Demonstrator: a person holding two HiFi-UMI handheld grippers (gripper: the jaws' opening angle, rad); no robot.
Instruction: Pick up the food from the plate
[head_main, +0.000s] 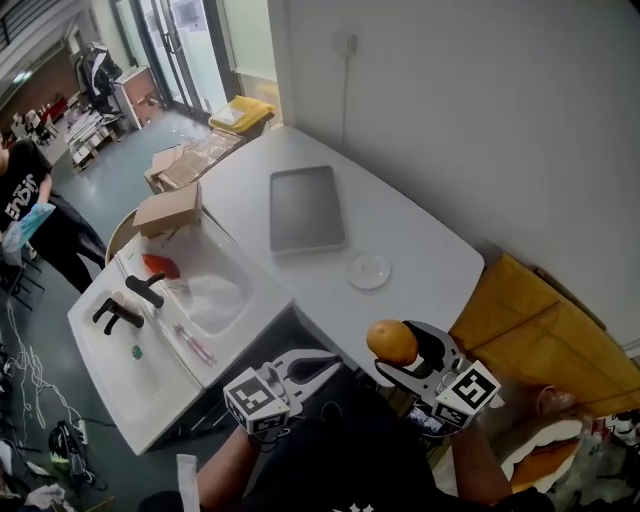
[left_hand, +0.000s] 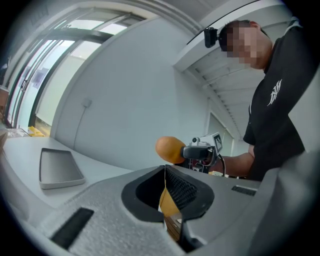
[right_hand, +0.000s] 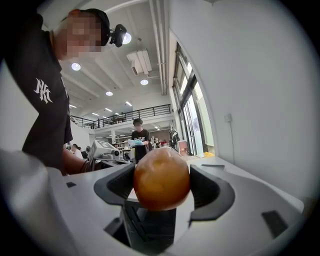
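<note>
The right hand-held gripper (head_main: 400, 352) is closed on the round, smooth-skinned orange food (right_hand: 161, 179), squeezing it between dark ribbed pads. It is held off the bench (head_main: 430, 250), near the person and away from the small white plate (head_main: 369, 271), which is bare, so the pickup looks done. The left hand-held gripper (left_hand: 165, 169) is empty, jaws together. A flat grey tray (head_main: 307, 208) lies beyond the plate.

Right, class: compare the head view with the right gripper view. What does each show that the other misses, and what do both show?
Only the head view shows the small white plate, now bare, on the table, and the sink with black taps.

Only the right gripper view shows the ceiling lights and the camera on the person's head.

Both show the orange fruit clamped between the jaws of the right gripper, lifted off the plate.
</note>
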